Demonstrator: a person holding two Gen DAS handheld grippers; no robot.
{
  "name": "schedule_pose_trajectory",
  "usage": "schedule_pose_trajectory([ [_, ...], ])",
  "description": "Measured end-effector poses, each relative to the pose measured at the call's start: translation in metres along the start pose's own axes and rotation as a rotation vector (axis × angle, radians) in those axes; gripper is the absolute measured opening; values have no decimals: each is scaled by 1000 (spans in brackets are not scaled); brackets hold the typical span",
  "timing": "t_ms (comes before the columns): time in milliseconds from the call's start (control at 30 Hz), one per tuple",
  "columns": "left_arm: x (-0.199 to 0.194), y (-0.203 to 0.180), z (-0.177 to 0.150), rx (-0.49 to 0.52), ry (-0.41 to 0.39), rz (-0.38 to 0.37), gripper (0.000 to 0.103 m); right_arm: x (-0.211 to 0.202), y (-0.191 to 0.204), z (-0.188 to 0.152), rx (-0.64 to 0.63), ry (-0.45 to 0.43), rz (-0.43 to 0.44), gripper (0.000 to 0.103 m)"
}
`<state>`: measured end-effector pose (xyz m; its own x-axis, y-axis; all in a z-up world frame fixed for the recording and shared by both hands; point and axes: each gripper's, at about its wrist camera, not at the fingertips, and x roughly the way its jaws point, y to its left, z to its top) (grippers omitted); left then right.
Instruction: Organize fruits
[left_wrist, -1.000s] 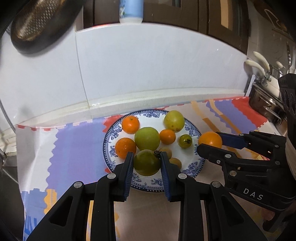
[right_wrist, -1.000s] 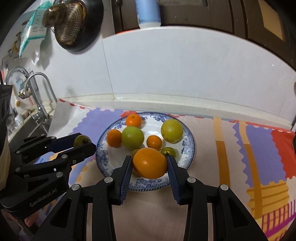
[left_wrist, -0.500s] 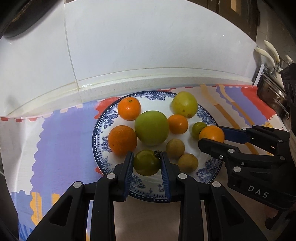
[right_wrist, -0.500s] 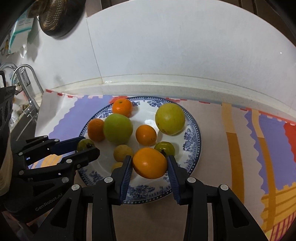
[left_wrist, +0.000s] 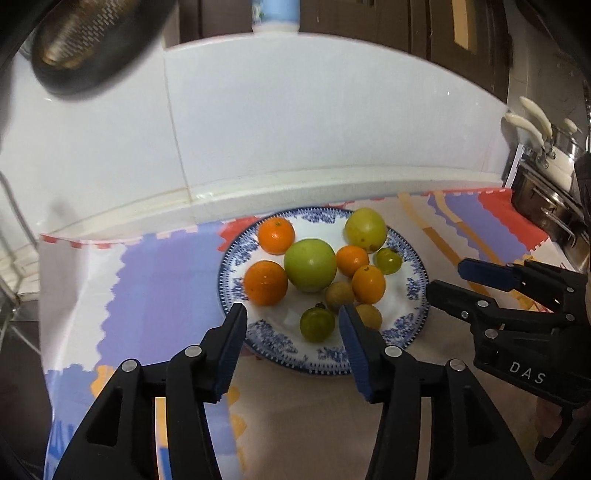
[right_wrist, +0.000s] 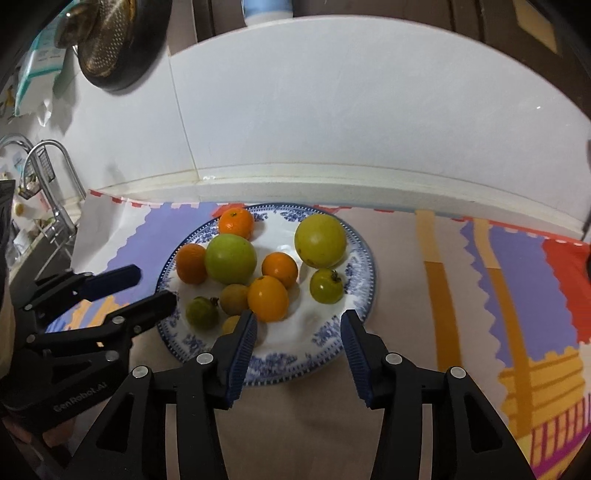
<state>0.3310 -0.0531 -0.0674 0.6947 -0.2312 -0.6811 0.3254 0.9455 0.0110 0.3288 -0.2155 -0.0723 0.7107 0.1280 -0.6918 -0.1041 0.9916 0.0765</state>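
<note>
A blue-patterned white plate (left_wrist: 406, 325) (right_wrist: 325, 347) on the mat holds several fruits. The small green fruit (left_wrist: 317, 324) (right_wrist: 201, 312) lies free near the plate's front rim, between but clear of the pads of my left gripper (left_wrist: 293, 317), whose jaws are opening. The oval orange fruit (left_wrist: 368, 283) (right_wrist: 267, 298) rests on the plate just beyond the left finger of my right gripper (right_wrist: 299, 325), whose jaws are opening with nothing between them. A big green fruit (left_wrist: 310, 265) (right_wrist: 231, 258), a yellow-green one (left_wrist: 365, 229) (right_wrist: 320, 240) and several oranges sit further back.
A colourful mat (left_wrist: 155, 280) (right_wrist: 517, 295) covers the counter before a white tiled wall (left_wrist: 295, 129). A tap (right_wrist: 40, 173) and sink lie left, pots (left_wrist: 546, 206) right, and a dark strainer (right_wrist: 110, 40) hangs above.
Both grippers have opened and drawn back. The small green fruit left the left gripper and the oval orange left the right gripper; both now lie on the plate.
</note>
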Motion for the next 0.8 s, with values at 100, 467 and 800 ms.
schedule_pose_trajectory([
  [100,-27,0,-4,-12,-42,8,61,-19,2,-5,1,-21,-17,49],
  [467,-108,-6,-21,-46,-148,76,79,-102,22,-30,7,-126,-50,68],
  [800,-158,-8,-44,-46,-185,111,92,-157,37,-52,3,-193,-95,81],
])
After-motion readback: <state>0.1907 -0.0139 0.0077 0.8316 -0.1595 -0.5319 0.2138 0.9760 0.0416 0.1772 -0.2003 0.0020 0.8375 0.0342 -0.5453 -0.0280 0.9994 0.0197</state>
